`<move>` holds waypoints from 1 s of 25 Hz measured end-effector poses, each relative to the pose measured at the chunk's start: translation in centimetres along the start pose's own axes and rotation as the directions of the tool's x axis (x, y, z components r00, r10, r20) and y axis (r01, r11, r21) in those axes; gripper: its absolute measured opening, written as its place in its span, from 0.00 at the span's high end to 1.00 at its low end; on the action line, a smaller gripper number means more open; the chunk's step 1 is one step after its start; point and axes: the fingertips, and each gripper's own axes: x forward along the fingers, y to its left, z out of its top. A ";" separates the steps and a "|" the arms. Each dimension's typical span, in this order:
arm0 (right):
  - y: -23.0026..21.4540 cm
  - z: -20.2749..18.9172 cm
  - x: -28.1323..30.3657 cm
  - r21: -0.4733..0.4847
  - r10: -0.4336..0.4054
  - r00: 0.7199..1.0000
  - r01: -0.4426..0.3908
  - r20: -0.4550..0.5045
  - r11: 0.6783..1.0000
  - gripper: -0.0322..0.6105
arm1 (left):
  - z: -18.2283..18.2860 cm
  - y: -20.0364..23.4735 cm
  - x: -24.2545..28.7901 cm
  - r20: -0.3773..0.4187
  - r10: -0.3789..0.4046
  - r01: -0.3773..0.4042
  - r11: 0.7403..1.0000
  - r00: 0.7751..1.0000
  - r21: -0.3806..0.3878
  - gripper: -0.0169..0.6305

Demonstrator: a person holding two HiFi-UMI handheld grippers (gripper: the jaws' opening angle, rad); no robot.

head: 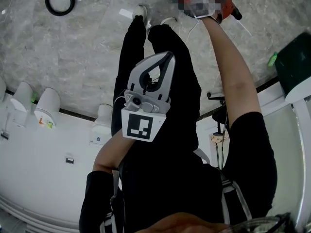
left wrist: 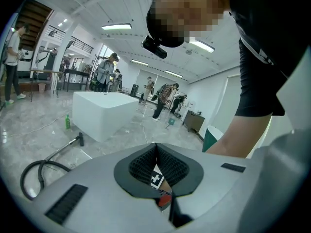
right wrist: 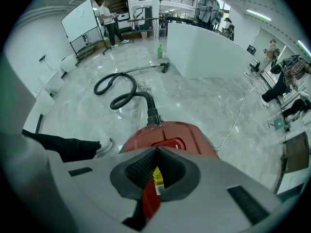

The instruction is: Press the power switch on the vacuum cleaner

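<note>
The right claw [right wrist: 156, 150], shut and empty, hangs just over the red vacuum [right wrist: 197, 132] on the floor [right wrist: 204, 91]. The left claw [left wrist: 155, 145] is shut too.

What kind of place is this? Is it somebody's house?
Probably a big open workshop or lab hall, not a house: a whiteboard, a large white counter on the shiny stone floor, and long ceiling lights.

Red vacuum cleaner [right wrist: 167, 132], black hose [right wrist: 147, 101], grey marbled floor [right wrist: 204, 101]
</note>
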 end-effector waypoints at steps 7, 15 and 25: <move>0.4 -1.2 -1.0 0.030 0.067 0.998 -0.067 0.014 0.997 0.92 | 1.2 -1.0 -1.1 -0.001 -0.036 0.036 0.998 0.999 0.051 0.95; -2.1 -4.0 -6.3 0.183 0.003 1.000 -0.007 0.020 0.983 0.92 | 3.2 -2.5 -2.5 0.003 -0.093 0.092 0.992 0.996 0.085 0.95; -1.0 -2.2 -16.7 0.421 -0.107 0.974 0.014 0.198 0.907 0.92 | 6.4 -5.6 -5.0 0.004 -0.200 0.197 0.967 0.980 0.162 0.95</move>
